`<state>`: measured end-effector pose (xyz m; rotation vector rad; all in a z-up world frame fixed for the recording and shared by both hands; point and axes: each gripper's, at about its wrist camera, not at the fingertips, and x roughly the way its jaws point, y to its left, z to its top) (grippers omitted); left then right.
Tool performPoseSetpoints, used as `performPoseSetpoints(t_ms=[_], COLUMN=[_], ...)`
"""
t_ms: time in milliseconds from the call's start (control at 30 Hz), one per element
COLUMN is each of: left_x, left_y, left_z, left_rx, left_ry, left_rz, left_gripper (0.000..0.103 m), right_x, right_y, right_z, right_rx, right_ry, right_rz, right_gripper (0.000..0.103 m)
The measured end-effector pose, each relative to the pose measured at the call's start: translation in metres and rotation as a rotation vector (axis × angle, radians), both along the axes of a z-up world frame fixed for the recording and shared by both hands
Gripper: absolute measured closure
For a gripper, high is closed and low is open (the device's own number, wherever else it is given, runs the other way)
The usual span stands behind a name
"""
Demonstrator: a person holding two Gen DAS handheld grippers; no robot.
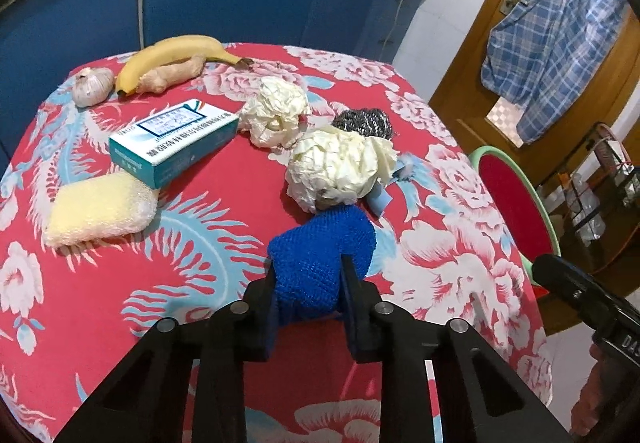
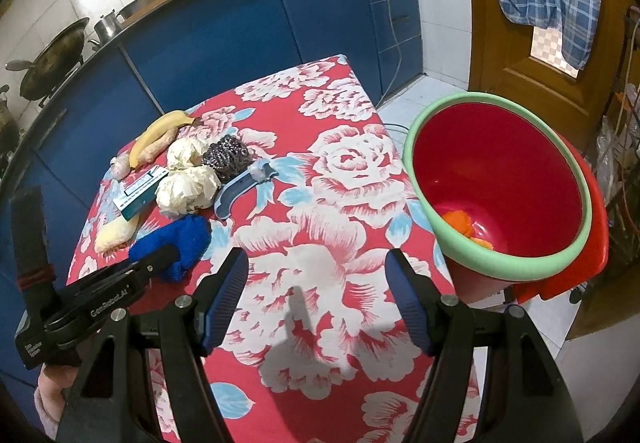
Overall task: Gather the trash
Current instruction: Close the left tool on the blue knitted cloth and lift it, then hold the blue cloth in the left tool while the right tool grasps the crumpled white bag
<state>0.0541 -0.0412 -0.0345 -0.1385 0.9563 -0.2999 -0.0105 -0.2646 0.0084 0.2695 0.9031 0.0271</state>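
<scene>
My left gripper (image 1: pixel 310 283) is shut on a blue knitted cloth (image 1: pixel 322 255) low over the red floral table; the cloth also shows in the right wrist view (image 2: pixel 176 243). Two crumpled paper balls lie just beyond it, one near (image 1: pixel 338 171) and one farther (image 1: pixel 278 111). My right gripper (image 2: pixel 318 299) is open and empty above the table's near right part. A red bin with a green rim (image 2: pixel 500 179) stands off the table's right edge, with orange scraps inside.
On the table (image 2: pixel 340 235) lie a banana (image 1: pixel 168 57), ginger (image 1: pixel 172 75), garlic (image 1: pixel 92 85), a teal box (image 1: pixel 172 137), a yellow sponge (image 1: pixel 100 209), a steel scourer (image 1: pixel 364 123) and a blue utility knife (image 2: pixel 244 187). Blue cabinets stand behind.
</scene>
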Motion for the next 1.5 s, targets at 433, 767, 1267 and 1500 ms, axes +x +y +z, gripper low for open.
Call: performPoseSetpoints(t_ms=[433, 767, 1267, 1500], left_x=[-0.016, -0.005, 0.015, 0.022], left_y=[0.05, 0.097, 0.121, 0.127], left_z=[0.035, 0.041, 0.038, 0.031], left_rx=[-0.015, 0.005, 0.011, 0.008], left_ry=[-0.085, -0.125, -0.134, -0.118], left_rz=[0.104, 0.232, 0.298, 0.308], left_gripper=[0.079, 0.079, 0.078, 0.078], right_x=[0.016, 0.038, 0.099, 0.122], right_y=[0.04, 0.081, 0.132, 0.144], right_z=[0.002, 0.002, -0.007, -0.023], right_rx=[-0.01, -0.03, -0.054, -0.033], right_ry=[0.0, -0.009, -0.012, 0.003], right_rz=[0.095, 0.189, 0.268, 0.266], right_gripper=[0.031, 0.031, 0.031, 0.032])
